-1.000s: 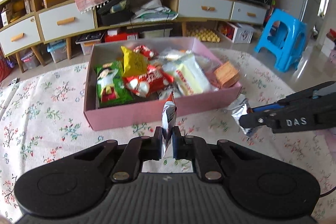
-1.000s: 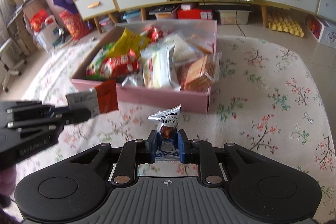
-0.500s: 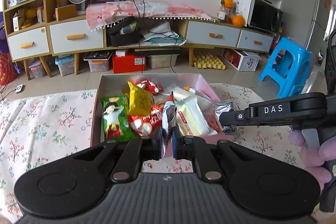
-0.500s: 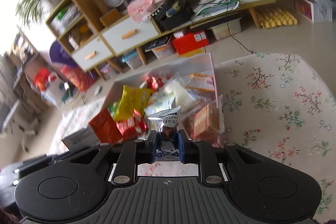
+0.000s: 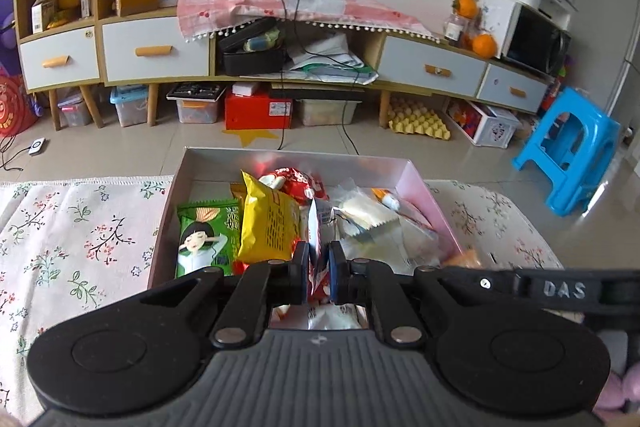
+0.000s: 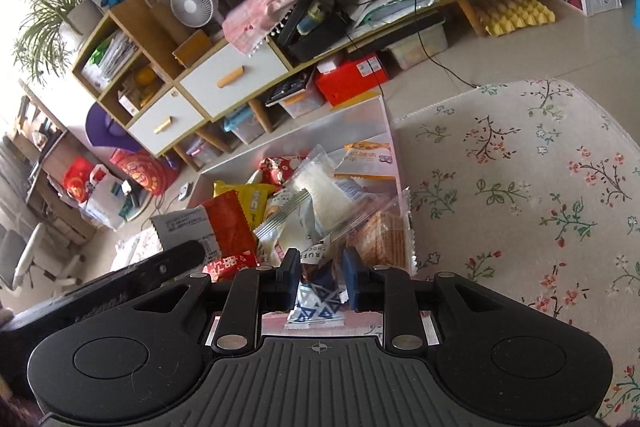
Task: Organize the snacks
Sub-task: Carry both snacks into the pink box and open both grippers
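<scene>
Both packets are over the box (image 5: 416,183) now. Red-white sachet (image 5: 318,227) stands on edge in my left gripper (image 5: 319,273), above the pile between the yellow bag (image 5: 268,223) and the clear-wrapped pastries (image 5: 372,215). Truffle pack (image 6: 316,301) sits in my right gripper (image 6: 322,277), low, near the box's near wall, beside the cracker pack (image 6: 380,235).

Step in hand, as I read it: drop both into the box.

How I'd do it well:
- Let go only with the whole packet inside the walls. The truffle pack looks close to the near edge, so I'd push a bit further in first.
- Lower before opening. The pile is heaped, and a drop from height could slide off.
- Aim the sachet at the gap by the yellow bag, laid flat rather than on edge.
- The two grippers are close together. My right one crosses the lower right of the left view, so I'd release one at a time.

Left jaws: pinched nearly fully together on the sachet's edge. Right jaws: have just been opening; a gap shows each side of the truffle pack, which is between them but looks no longer squeezed.
</scene>
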The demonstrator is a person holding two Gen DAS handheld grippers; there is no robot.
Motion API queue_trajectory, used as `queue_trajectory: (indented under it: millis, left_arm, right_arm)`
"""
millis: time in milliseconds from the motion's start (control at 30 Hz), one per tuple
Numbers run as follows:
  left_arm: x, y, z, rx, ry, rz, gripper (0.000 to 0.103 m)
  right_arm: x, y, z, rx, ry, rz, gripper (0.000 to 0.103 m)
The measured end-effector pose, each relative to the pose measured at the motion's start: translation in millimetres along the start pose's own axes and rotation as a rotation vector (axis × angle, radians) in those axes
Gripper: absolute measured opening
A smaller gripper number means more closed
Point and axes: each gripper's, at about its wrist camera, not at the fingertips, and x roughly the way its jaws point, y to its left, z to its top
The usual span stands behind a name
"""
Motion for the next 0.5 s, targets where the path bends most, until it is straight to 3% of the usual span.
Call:
queue_trajectory:
  millis: [100, 200, 500]
  left_arm:
    - [-0.3, -1.7, 0.6, 0.009, 0.001, 0.016, 0.01]
    - [-2.5, -4.9, 0.8, 0.025, 0.0, 0.037, 0.023]
    - [-19.4, -4.7, -9.2, 0.042, 0.039, 0.076, 0.033]
  right_arm:
    - [0.5, -2.4, 0.1, 0.003, 0.006, -0.005, 0.025]
    - [0.0, -2.2, 0.4, -0.002, 0.012, -0.007, 0.026]
    - [-11.1, 13.3, -4.6, -0.068, 0.012, -0.003, 0.048]
